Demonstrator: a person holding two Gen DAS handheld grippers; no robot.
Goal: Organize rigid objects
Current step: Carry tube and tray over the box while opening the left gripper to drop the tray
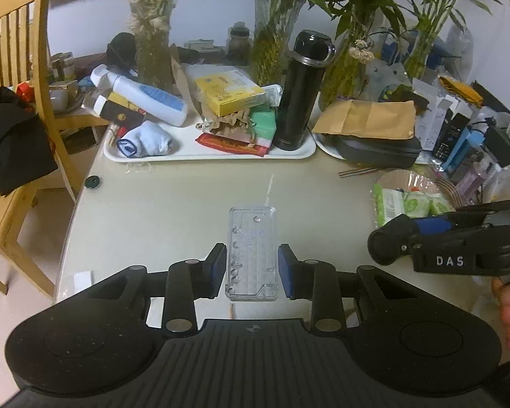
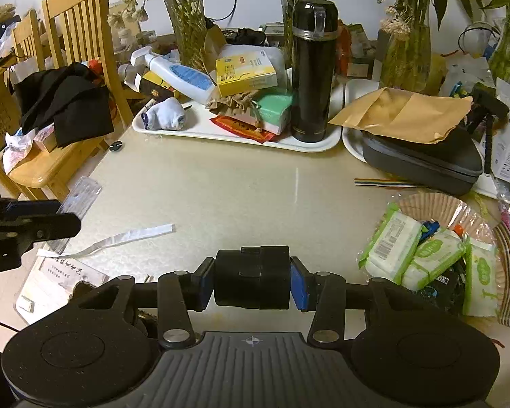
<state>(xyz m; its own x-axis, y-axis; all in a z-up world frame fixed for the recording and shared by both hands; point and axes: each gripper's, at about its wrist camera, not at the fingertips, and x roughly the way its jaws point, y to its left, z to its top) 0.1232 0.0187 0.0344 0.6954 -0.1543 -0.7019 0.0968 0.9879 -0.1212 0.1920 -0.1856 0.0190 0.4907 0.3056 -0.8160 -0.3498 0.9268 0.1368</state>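
Note:
A clear plastic case (image 1: 251, 255) sits between the blue pads of my left gripper (image 1: 252, 267); the pads are close to its sides, and in the right wrist view the case (image 2: 80, 197) is tilted up off the table in that gripper. My right gripper (image 2: 252, 284) is shut on a black cylindrical object (image 2: 251, 277) just above the table. It also shows in the left wrist view (image 1: 391, 244), where its black object is at the right.
A white tray (image 1: 289, 154) at the back holds a black flask (image 1: 301, 91), a yellow box (image 1: 229, 91), a lotion bottle and a sock. A grey zip case (image 2: 421, 159), wet-wipe packs (image 2: 425, 255), paper strips (image 2: 119, 238), vases and wooden chairs (image 2: 71, 68) surround the table.

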